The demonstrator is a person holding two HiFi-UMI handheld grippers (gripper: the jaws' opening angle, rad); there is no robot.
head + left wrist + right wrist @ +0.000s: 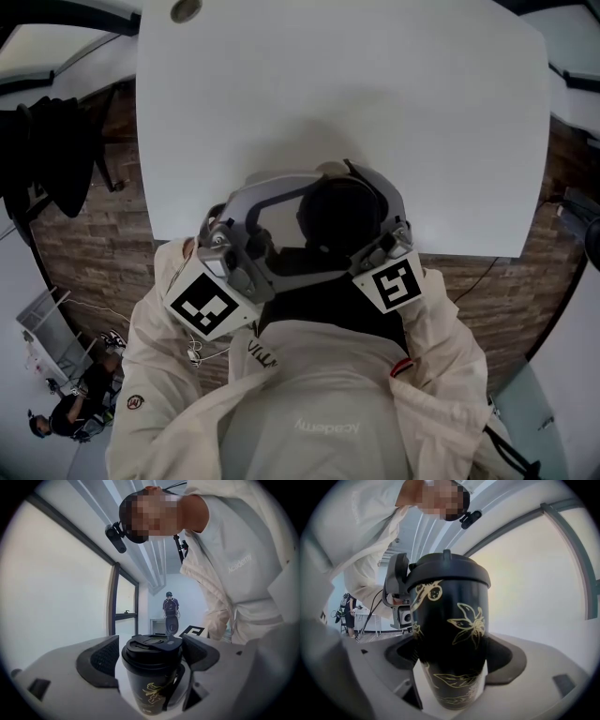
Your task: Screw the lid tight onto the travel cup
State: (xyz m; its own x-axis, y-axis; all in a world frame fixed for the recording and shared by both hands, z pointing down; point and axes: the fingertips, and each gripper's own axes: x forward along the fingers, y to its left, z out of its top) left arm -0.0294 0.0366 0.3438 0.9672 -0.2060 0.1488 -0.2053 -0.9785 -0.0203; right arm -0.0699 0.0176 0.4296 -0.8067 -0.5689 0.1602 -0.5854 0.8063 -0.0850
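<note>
A black travel cup (457, 630) with gold flowers stands upright between my right gripper's (454, 660) jaws, which are shut on its body. Its black lid (152, 649) sits on top of the cup. My left gripper (150, 657) comes from the opposite side and its pads close against the lid's rim. In the right gripper view the left gripper (396, 590) shows behind the lid (450, 571). In the head view the cup (342, 217) is a dark disc held close to the person's chest, between the left marker cube (204, 305) and the right marker cube (394, 281).
A white table (375, 94) lies just ahead, with a round cable hole (186, 9) at its far left corner. A dark coat (47, 150) hangs at the left. Another person (170, 609) stands farther back by a white cart (42, 328).
</note>
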